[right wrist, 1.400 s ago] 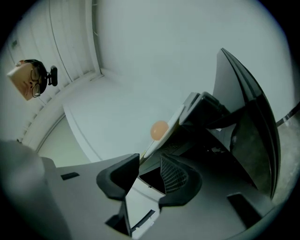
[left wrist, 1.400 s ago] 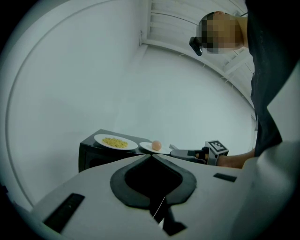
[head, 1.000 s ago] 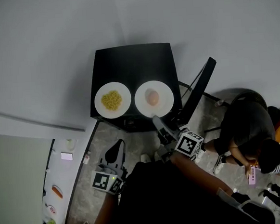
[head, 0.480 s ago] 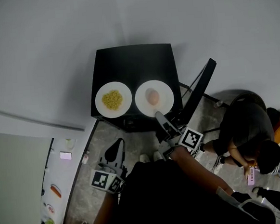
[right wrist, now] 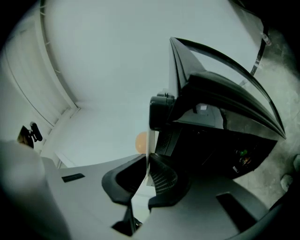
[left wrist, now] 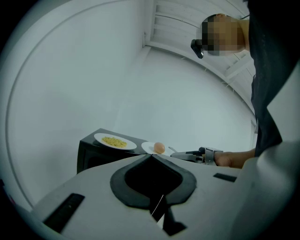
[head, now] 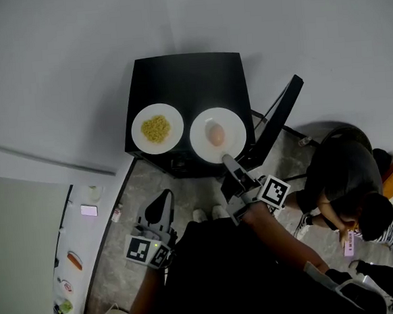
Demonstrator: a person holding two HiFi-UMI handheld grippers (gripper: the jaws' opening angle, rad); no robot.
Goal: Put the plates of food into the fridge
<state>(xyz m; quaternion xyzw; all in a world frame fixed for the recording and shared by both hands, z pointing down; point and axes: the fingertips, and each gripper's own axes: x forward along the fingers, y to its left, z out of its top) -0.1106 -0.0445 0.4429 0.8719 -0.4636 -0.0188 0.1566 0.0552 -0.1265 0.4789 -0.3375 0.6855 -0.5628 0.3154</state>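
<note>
Using the black square table (head: 183, 79) as our anchor. Down-left of it is what we take for the open fridge door (head: 81, 236). Our left gripper (head: 164, 197) hangs out in front of the table's left corner, clenched on nothing.

On the table's left half sits a round white plate (head: 141, 138) of yellow crumbly food (head: 155, 128). On its right half is a second round white plate (head: 206, 149) with a peach egg-like lump (head: 215, 134). Our right gripper (head: 226, 160) has just been closing and now pinches that plate's near rim.

So we reckon this is the pick-up step. Next we'd lift it level, so the lump doesn't roll, then swing it toward the fridge.
</note>
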